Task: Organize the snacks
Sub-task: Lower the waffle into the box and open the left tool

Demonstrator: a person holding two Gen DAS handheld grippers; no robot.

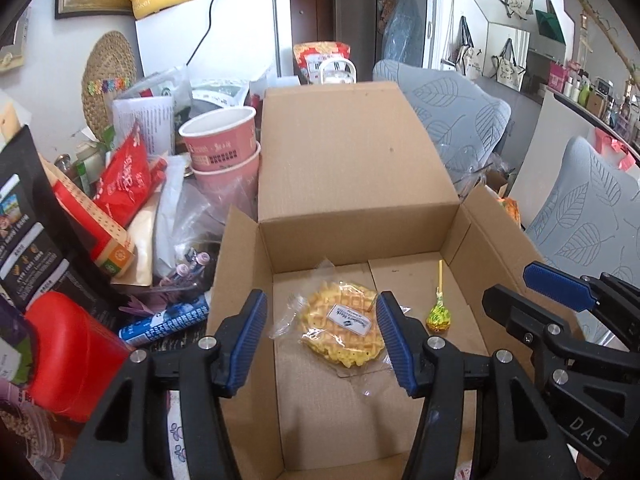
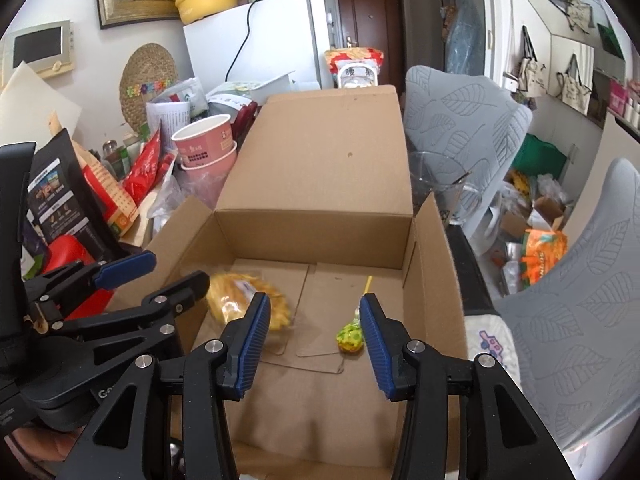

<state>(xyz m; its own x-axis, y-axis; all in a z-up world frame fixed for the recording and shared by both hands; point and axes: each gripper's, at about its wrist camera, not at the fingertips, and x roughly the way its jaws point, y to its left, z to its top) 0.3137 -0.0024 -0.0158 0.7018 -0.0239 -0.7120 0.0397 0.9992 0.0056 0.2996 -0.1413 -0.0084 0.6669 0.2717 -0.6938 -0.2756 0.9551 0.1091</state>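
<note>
The open brown cardboard box (image 1: 460, 240) already holds two snacks: a round yellow waffle in clear wrap (image 1: 344, 326) lying left of centre on the floor, and a small green-and-yellow wrapped lollipop (image 2: 351, 337) to its right, its yellow stick pointing toward the far wall. Both the left gripper (image 1: 322, 344) and the right gripper (image 2: 314, 346) hover over the near edge, jaws wide and empty. The remaining snacks look to be piled on the desk left of the box, nearer the left gripper.
</note>
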